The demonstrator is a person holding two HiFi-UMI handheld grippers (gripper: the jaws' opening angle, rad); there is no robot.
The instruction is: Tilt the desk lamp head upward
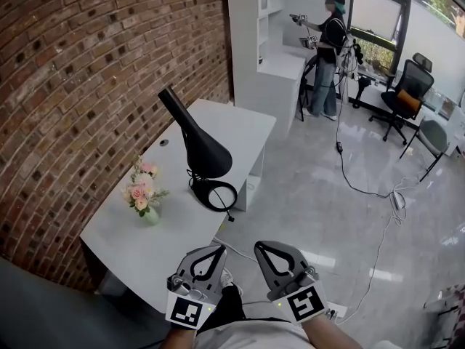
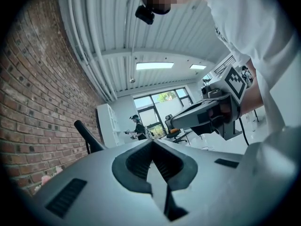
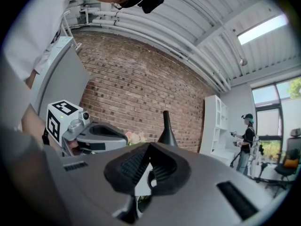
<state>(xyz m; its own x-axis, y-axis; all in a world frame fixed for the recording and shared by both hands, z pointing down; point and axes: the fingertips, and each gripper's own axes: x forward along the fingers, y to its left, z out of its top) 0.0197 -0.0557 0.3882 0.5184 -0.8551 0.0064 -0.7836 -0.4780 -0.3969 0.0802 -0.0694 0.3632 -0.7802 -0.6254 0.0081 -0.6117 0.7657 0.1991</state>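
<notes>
A black desk lamp (image 1: 202, 148) stands on the white desk (image 1: 145, 246) by the brick wall. Its cone-shaped head points down toward the ring base (image 1: 215, 194), and its thin end sticks up to the left. My left gripper (image 1: 217, 250) and right gripper (image 1: 261, 247) hang side by side below the desk's near corner, well short of the lamp. Both are shut on nothing. In the left gripper view the lamp's (image 2: 88, 136) thin end rises past the closed jaws. In the right gripper view the lamp (image 3: 166, 129) stands just behind the closed jaws.
A small vase of pink flowers (image 1: 143, 194) sits on the desk left of the lamp. A white shelf unit (image 1: 254, 42) stands beyond the desk. A person (image 1: 332, 49) stands far back near an office chair (image 1: 402, 97). Cables (image 1: 363, 189) trail over the floor.
</notes>
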